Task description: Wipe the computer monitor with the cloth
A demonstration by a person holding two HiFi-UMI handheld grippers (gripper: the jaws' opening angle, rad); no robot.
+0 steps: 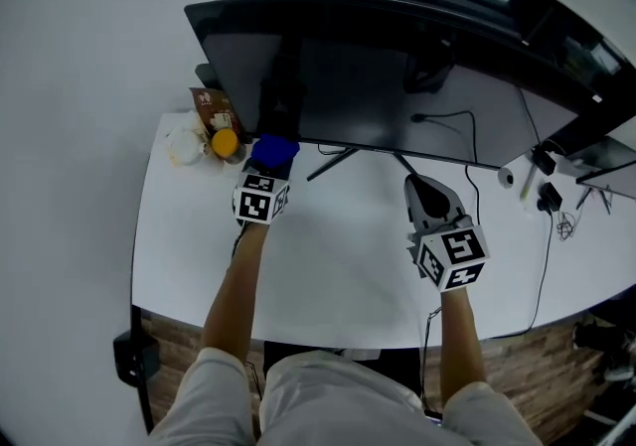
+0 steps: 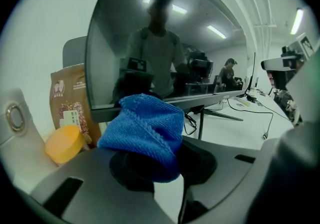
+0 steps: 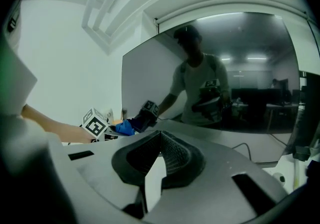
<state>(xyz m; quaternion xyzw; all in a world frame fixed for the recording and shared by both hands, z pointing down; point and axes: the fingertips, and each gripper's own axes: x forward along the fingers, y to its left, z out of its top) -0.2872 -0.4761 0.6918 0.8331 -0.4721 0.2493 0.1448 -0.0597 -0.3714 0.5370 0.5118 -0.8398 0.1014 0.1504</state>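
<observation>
A wide dark monitor [image 1: 397,86] stands at the back of the white table [image 1: 328,265], its screen off and mirroring the room [image 2: 160,43] [image 3: 225,68]. My left gripper [image 1: 268,171] [image 2: 160,163] is shut on a bunched blue cloth [image 1: 274,150] [image 2: 145,128], held just in front of the screen's lower left corner, apart from the glass. The cloth [image 3: 123,127] also shows in the right gripper view, at the left. My right gripper [image 1: 429,198] [image 3: 160,148] hovers over the table before the screen's lower middle, shut, with nothing in it.
A brown snack bag [image 1: 214,111] [image 2: 67,101], an orange-lidded jar [image 1: 226,143] [image 2: 64,143] and a white object [image 1: 185,146] crowd the table's left end. The monitor's stand legs [image 1: 338,161] spread under the screen. Cables and plugs [image 1: 547,196] lie at the right.
</observation>
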